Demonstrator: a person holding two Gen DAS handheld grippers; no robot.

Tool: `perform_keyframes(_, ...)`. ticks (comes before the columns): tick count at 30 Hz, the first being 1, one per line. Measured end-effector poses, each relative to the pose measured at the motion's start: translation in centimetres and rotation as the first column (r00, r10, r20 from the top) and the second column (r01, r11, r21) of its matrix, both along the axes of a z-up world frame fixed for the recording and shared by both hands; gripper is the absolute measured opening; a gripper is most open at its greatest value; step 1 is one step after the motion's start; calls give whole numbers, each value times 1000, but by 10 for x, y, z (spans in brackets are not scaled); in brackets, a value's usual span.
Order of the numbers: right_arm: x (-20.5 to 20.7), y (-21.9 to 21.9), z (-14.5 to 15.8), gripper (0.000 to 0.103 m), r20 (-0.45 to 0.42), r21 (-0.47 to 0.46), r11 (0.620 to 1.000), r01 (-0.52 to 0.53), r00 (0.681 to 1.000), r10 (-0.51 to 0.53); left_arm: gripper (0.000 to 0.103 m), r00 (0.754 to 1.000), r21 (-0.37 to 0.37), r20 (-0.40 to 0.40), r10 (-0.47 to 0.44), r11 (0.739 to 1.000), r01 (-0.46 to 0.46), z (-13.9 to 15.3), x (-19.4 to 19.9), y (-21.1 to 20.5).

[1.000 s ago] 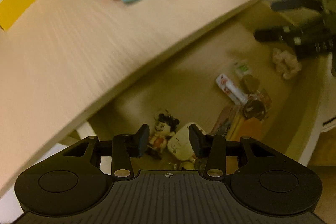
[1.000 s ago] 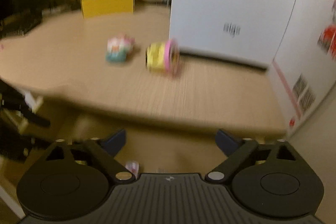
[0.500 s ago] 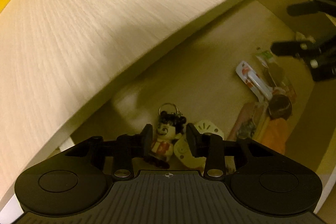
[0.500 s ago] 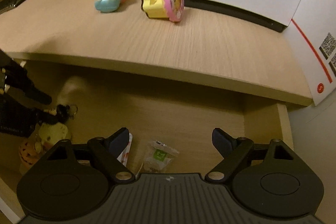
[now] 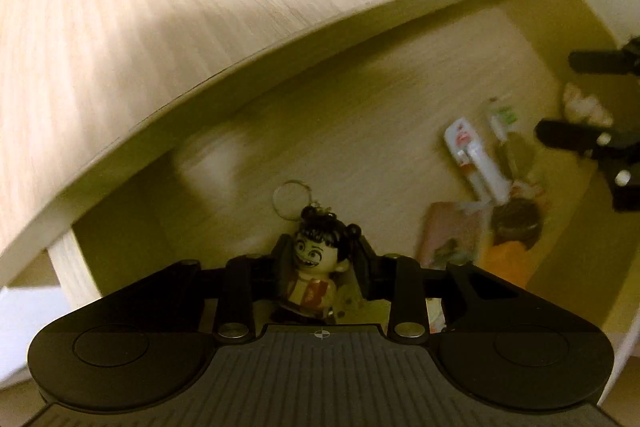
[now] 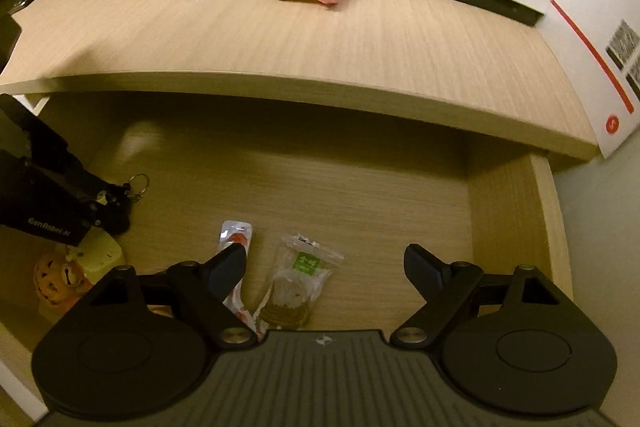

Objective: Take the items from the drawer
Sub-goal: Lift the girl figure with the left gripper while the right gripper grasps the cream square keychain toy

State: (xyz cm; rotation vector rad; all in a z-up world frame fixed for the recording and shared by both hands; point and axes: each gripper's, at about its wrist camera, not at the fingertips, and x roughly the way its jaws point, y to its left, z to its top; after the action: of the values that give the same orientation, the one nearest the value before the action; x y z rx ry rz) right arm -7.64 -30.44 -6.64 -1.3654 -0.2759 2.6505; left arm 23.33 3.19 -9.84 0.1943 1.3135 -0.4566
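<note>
Left gripper [image 5: 320, 263] now closed around keychain figure [image 5: 316, 267], inside drawer [image 5: 360, 131]

The left gripper [image 5: 320, 267], open above the drawer [image 6: 516, 211] a second ago, has dropped in and closed around the doll keychain [image 5: 316, 267]; the right gripper [image 6: 324, 267] has lowered toward the wrapped snacks [image 6: 298, 283].

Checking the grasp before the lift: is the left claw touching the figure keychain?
Touching. In the left wrist view both fingers press against the sides of the figure keychain, with no gap showing, so the left claw has closed on it.
</note>
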Motion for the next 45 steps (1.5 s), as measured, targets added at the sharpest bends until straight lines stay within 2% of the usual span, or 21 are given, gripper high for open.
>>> perform_keyframes(5, -7, -21, 10, 87, 33, 0, 991, -135, 990, 135, 36, 996, -100, 51, 70, 993, -65, 32, -17, 19)
perform_keyframes(7, -12, -33, 10, 87, 56, 14, 978, -207, 977, 206, 35, 992, -137, 78, 101, 987, -89, 49, -21, 21)
perform_keyframes(11, -24, -47, 4, 87, 98, 40, 957, -288, 954, 283, 35, 977, -187, 141, 160, 973, -133, 80, -35, 37)
perform_keyframes(14, -33, -58, 1, 87, 129, 48, 932, -358, 928, 350, 35, 962, -198, 183, 201, 966, -164, 99, -41, 42)
perform_keyframes(16, -36, -69, -3, 87, 155, 57, 903, -426, 897, 413, 35, 952, -201, 197, 235, 960, -196, 113, -46, 52)
perform_keyframes(23, -50, -106, -16, 87, 191, -32, 843, -536, 825, 532, 35, 912, -205, 199, 358, 926, -318, 124, -51, 74)
perform_keyframes(24, -52, -112, -20, 87, 197, -43, 835, -549, 814, 546, 35, 907, -204, 197, 372, 921, -333, 115, -51, 73)
perform_keyframes(26, -56, -121, -27, 87, 210, -63, 827, -559, 802, 558, 35, 897, -198, 193, 398, 911, -362, 106, -51, 70)
perform_keyframes(30, -67, -132, -46, 87, 277, -167, 821, -546, 773, 570, 35, 887, -197, 201, 415, 904, -379, 109, -56, 75)
perform_keyframes(33, -69, -135, -57, 72, 327, -208, 827, -522, 760, 561, 35, 885, -204, 205, 418, 903, -379, 111, -59, 77)
perform_keyframes(35, -70, -133, -63, 60, 353, -206, 843, -497, 766, 538, 35, 887, -207, 202, 417, 903, -377, 109, -60, 77)
perform_keyframes(36, -70, -131, -64, 46, 358, -206, 852, -482, 773, 524, 35, 888, -207, 199, 414, 904, -375, 109, -61, 77)
perform_keyframes(40, -64, -127, -52, 45, 309, -146, 885, -441, 830, 465, 36, 904, -197, 186, 385, 916, -349, 102, -65, 74)
perform_keyframes(45, -36, -117, -27, 45, 238, -86, 926, -369, 894, 379, 36, 942, -179, 131, 310, 942, -285, 82, -73, 66)
